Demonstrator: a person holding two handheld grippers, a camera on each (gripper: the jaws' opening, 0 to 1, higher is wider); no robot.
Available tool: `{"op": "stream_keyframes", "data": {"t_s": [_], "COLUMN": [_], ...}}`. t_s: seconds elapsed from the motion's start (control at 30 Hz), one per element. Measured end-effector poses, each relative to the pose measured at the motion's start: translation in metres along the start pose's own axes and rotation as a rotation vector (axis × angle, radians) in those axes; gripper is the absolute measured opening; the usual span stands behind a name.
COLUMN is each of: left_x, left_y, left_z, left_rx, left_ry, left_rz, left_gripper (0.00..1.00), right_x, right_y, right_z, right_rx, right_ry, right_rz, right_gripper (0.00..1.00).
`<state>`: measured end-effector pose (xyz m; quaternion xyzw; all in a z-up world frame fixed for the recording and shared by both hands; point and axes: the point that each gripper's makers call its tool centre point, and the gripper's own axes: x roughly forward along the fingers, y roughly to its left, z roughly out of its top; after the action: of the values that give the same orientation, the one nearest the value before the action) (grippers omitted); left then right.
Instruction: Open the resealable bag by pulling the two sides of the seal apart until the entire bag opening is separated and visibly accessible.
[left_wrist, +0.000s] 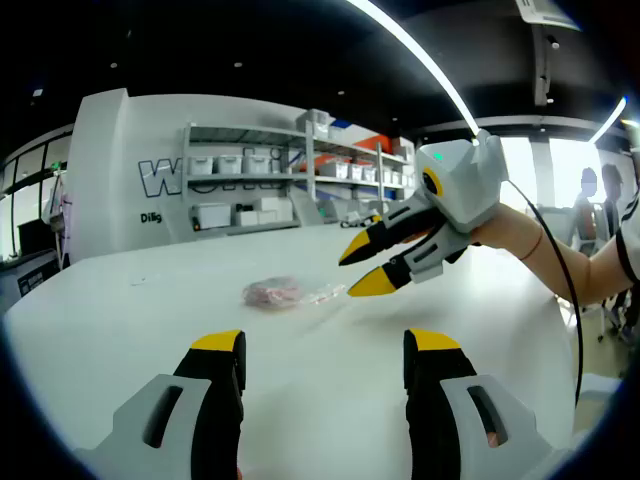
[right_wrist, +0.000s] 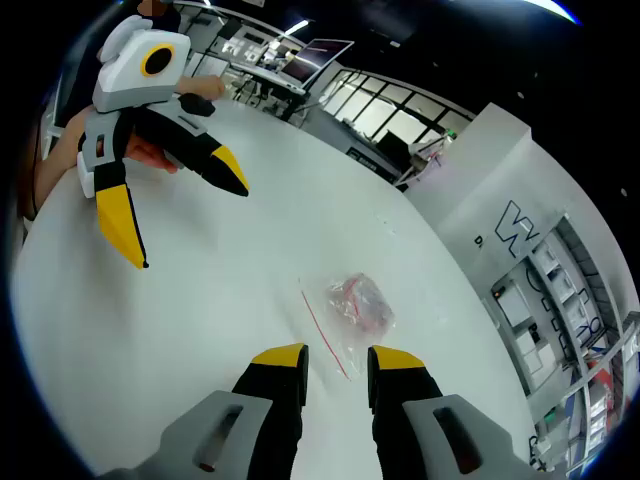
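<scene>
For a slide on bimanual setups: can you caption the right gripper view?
Right tool open just short of the sealed bag lying on the white table; left tool open, held above the table.

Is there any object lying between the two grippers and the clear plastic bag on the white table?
Nothing visible stands in the way. The clear resealable plastic bag lies alone on the white table. The right gripper hovers just short of its red seal strip, and the left gripper faces it across bare tabletop, both with jaws apart.

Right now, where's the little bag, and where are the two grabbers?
resealable bag (right_wrist: 352, 308): right gripper view, its clear middle.
left gripper (left_wrist: 325, 344): left gripper view, between its yellow tips.
right gripper (right_wrist: 336, 356): right gripper view, between its yellow tips.
</scene>
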<state>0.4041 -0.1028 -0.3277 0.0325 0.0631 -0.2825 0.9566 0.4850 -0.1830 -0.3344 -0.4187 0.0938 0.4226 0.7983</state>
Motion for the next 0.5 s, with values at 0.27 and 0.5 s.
{"op": "stream_keyframes", "data": {"t_s": [0.27, 0.5], "left_x": [0.0002, 0.0004], "left_y": [0.0001, 0.0001], "left_z": [-0.0001, -0.0003], "left_rx": [0.001, 0.0], "left_ry": [0.0, 0.001], "left_rz": [0.001, 0.002], "left_gripper": [0.64, 0.63], "right_x": [0.0009, 0.0012], "right_y": [-0.0007, -0.0015], "right_z": [-0.0004, 0.0009], "right_rx": [-0.009, -0.019], "right_ry": [0.004, 0.001], "right_rz": [-0.002, -0.004], "right_gripper": [0.19, 0.19]}}
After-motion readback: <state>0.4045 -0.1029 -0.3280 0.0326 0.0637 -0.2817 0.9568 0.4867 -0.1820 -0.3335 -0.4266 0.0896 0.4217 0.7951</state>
